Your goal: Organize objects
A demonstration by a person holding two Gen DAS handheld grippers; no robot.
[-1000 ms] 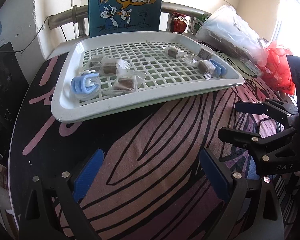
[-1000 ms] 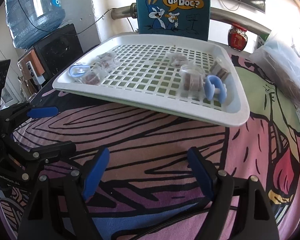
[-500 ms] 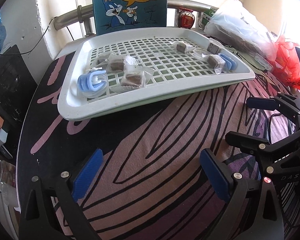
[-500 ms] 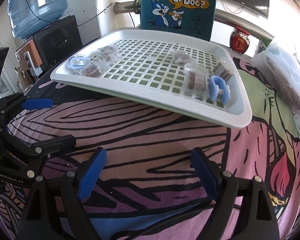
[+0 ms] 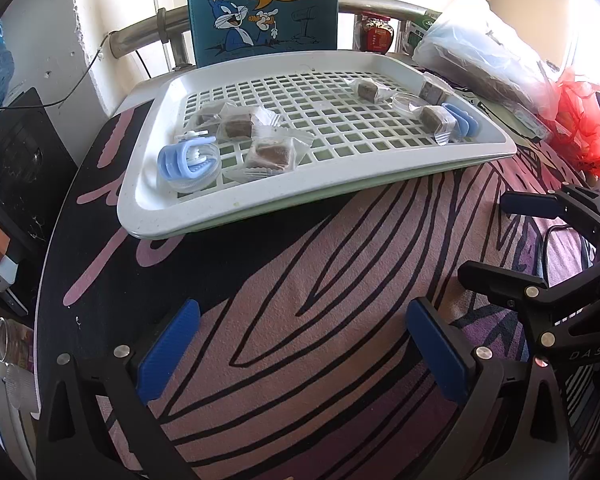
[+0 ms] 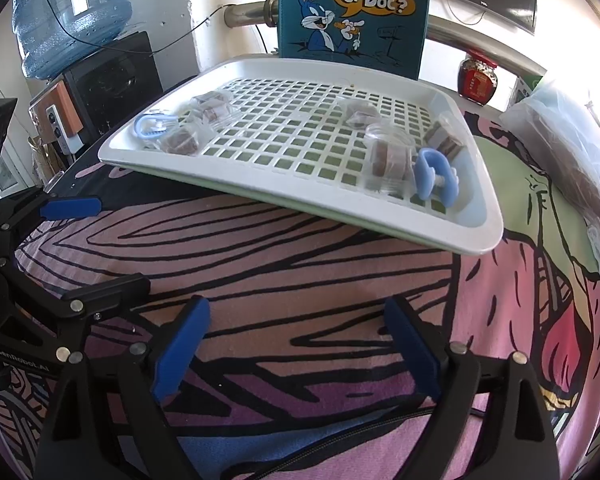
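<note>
A white slotted tray [image 5: 204,220] lies on the patterned cloth and holds two groups of things. At its left end sit a pale blue clip [image 5: 188,158] and clear-wrapped brown squares [image 5: 270,154]. At its right end a blue clip [image 6: 432,174] lies beside more wrapped squares [image 6: 386,156]. My left gripper [image 5: 302,312] hovers over the cloth short of the tray, its jaws opening with nothing between them. My right gripper [image 6: 298,306] hangs beside it to the right, its jaws also opening and empty. Each gripper shows at the edge of the other's view.
A teal cartoon-rabbit box [image 5: 260,8] stands behind the tray against a metal rail. To the right lie a clear plastic bag [image 5: 488,52], a red bag [image 5: 584,128] and a red jar [image 5: 376,34]. To the left stand a water bottle [image 6: 72,8] and a black speaker [image 6: 112,76].
The blue pads of both grippers have spread a little wider, more so on the right. The left view has tilted slightly, showing more of the box. Nothing on the tray has moved.
</note>
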